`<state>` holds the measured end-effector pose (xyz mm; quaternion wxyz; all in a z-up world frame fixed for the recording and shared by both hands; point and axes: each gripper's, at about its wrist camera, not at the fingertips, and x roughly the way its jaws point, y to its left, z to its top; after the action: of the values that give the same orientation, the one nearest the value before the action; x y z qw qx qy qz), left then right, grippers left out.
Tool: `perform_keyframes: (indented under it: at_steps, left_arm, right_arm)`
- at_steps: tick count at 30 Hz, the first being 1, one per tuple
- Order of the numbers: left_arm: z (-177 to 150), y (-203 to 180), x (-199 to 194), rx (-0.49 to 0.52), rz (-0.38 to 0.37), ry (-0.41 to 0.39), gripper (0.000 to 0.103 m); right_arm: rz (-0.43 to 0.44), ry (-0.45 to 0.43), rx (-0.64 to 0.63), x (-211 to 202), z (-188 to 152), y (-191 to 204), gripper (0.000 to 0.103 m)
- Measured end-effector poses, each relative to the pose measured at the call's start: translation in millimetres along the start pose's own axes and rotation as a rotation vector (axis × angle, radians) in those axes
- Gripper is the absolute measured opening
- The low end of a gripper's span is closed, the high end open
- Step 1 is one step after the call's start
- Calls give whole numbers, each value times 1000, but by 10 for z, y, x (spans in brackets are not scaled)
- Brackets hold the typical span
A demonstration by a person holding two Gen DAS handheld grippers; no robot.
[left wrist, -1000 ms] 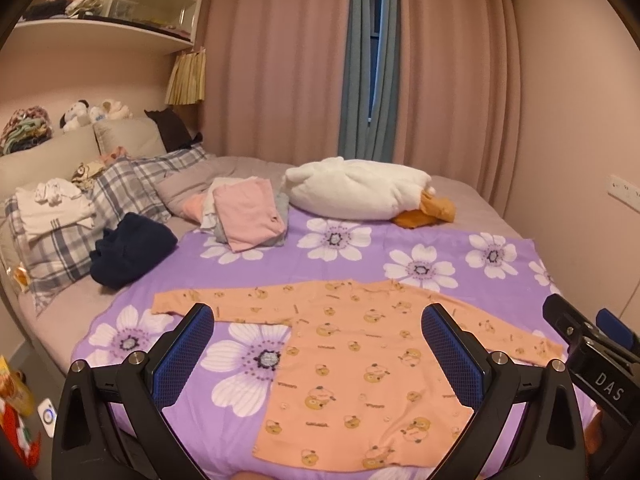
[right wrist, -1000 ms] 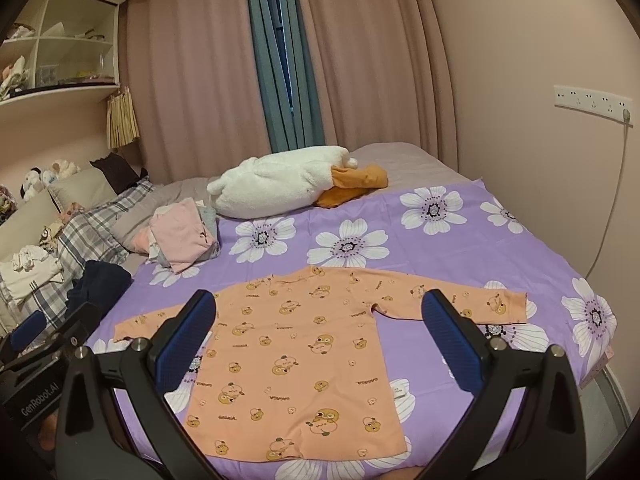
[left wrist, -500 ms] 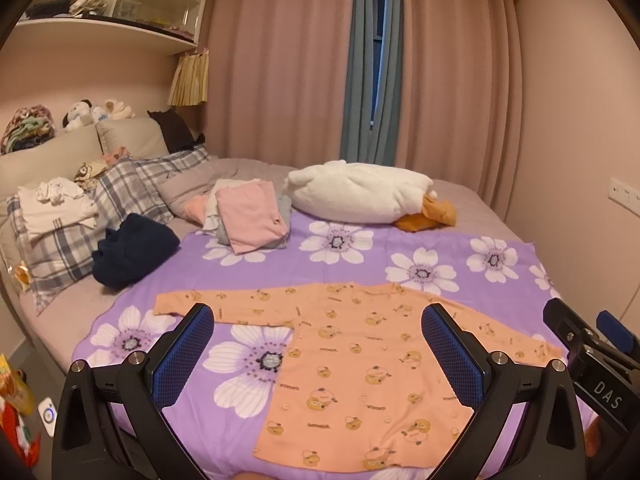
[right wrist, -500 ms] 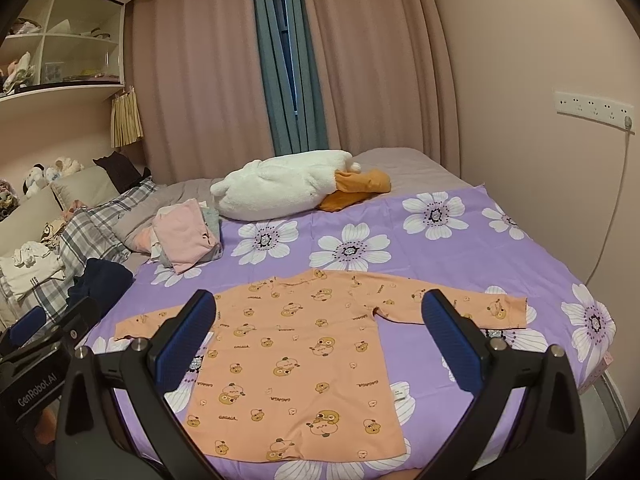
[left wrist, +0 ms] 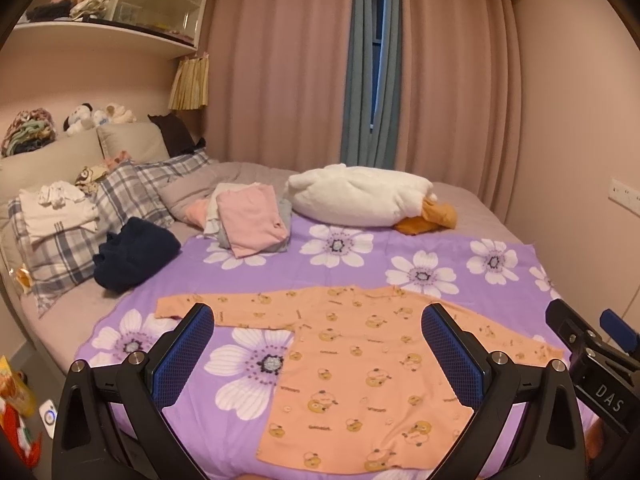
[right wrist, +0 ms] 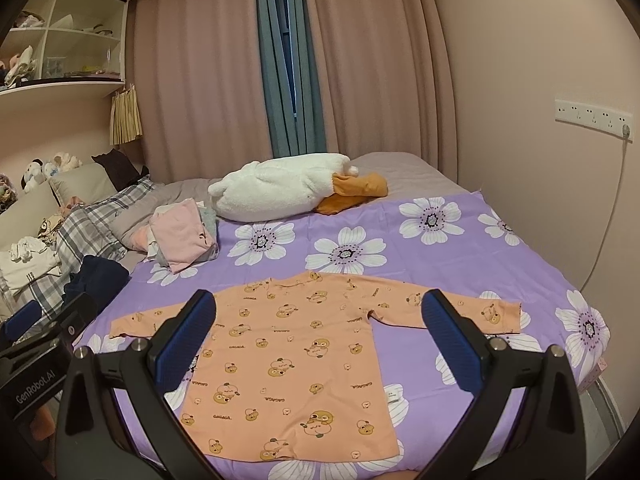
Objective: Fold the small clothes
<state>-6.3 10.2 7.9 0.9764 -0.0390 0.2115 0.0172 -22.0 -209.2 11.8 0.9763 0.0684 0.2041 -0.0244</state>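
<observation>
Nearest you, both grippers hang above the bed's near edge with fingers spread wide and nothing between them: the left gripper (left wrist: 318,354) and the right gripper (right wrist: 320,344). Just beyond lies the shirt (right wrist: 288,364), flat on the purple sheet (right wrist: 440,248), sleeves stretched out to either side, hem toward you.

Your likely trouble: pinch a sleeve cuff too deep and you'll catch the sheet with it, dragging both. Lift one side faster than the other and the thin body may skew or bunch, spoiling the fold line.

Further back a folded pile (left wrist: 250,222) sits near the plush duck (left wrist: 360,196). On the far wall, the shelf (left wrist: 108,36) cubbies hold bundled cloth; the rest I cannot make out.
</observation>
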Motion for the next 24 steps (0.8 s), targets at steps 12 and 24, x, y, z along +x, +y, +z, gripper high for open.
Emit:
perform_keyframes:
  at_steps: [12, 24]
  left_arm:
    - [-15, -3, -4, 10, 6, -5, 103]
    - [-16, -5, -6, 15, 5, -6, 103]
  right_arm:
    - [2, -2, -15, -15, -11, 33, 103]
    - [2, 4, -2, -42, -27, 25, 103]
